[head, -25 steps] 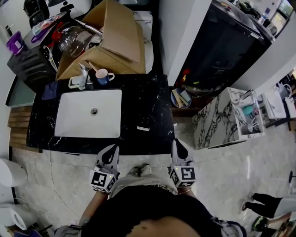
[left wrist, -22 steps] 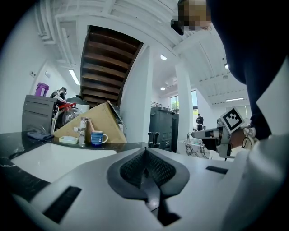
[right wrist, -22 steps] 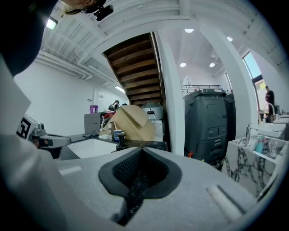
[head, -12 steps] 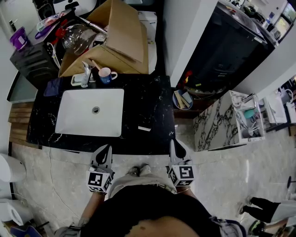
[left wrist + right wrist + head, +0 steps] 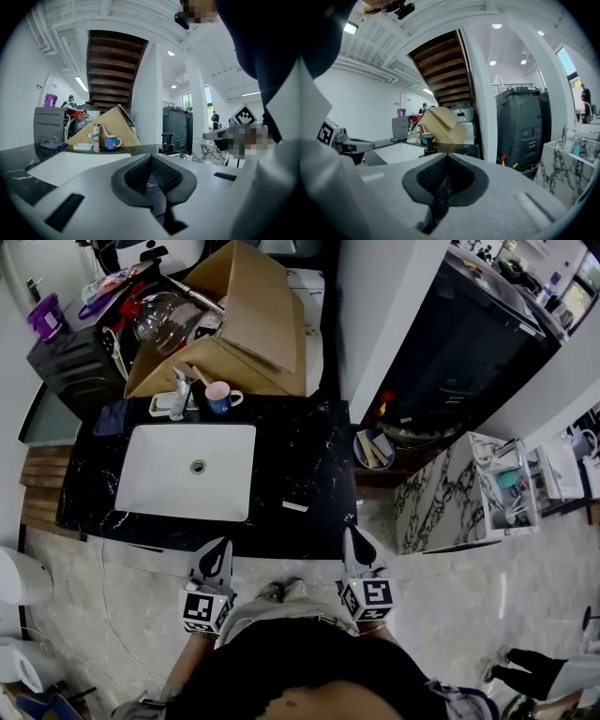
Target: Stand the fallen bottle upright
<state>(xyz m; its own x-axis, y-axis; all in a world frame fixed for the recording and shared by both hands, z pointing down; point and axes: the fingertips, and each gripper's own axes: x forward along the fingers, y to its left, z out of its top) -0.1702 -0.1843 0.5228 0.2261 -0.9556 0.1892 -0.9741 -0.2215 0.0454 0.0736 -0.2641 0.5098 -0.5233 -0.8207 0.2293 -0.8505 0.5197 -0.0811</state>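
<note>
A small dark bottle [image 5: 427, 147] stands upright on the black marble counter [image 5: 319, 442], near its front right part. In the head view the bottle [image 5: 298, 493] is a dark shape, hard to make out against the stone, with a white strip beside it. The left gripper view shows the bottle [image 5: 168, 142] against the bright background. My left gripper [image 5: 218, 553] and right gripper [image 5: 353, 542] hang side by side just short of the counter's front edge. Both are shut with nothing between their pads, and neither touches the bottle.
A white sink [image 5: 187, 472] is set in the counter's left half, with a faucet [image 5: 178, 390] and a blue mug [image 5: 222, 397] behind it. A big cardboard box [image 5: 239, 324] leans at the back. A marble cabinet [image 5: 450, 498] stands to the right. The floor is pale tile.
The left gripper has turned slightly and now points straighter at the counter. Both grippers have stayed in place and the bottle has not moved.
</note>
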